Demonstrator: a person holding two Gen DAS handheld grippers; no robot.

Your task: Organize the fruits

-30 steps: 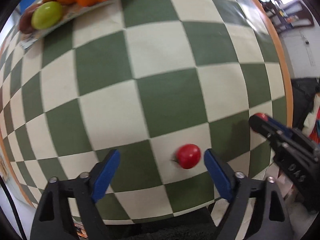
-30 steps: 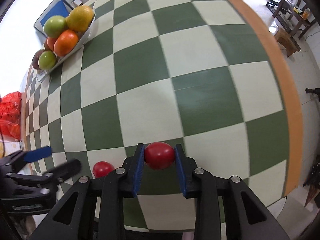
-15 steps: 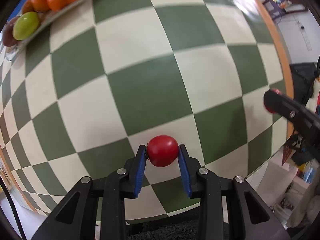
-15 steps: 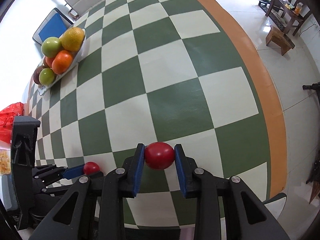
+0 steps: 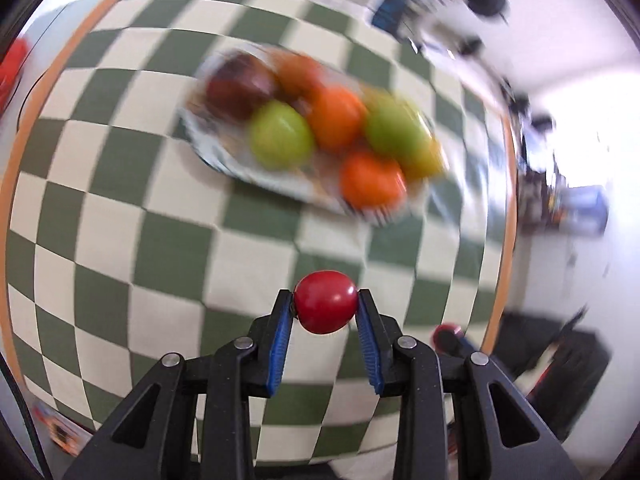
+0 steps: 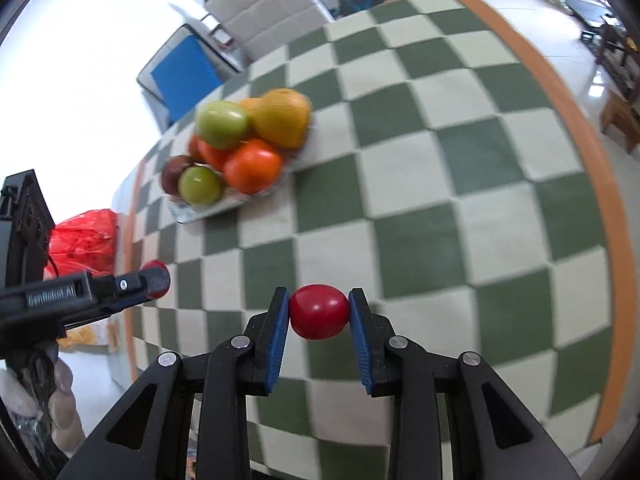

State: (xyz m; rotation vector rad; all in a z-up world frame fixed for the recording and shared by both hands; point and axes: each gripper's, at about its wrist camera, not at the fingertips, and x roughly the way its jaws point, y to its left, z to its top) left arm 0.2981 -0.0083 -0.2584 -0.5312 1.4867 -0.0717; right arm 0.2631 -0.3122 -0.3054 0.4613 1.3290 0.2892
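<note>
Both grippers have lifted and swung toward the fruit tray [image 5: 256,178] — left gripper [image 5: 325,309] and right gripper [image 6: 319,312] each clamp a red tomato [image 5: 326,302] — next, lower and release among the fruit

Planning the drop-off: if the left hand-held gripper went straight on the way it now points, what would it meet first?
Probably the checkered green-and-cream tablecloth just short of the pale tray of piled fruit. The left hand-held gripper, shut on a small round red fruit, aims toward that tray, but blur and fisheye leave depth unclear.
</note>
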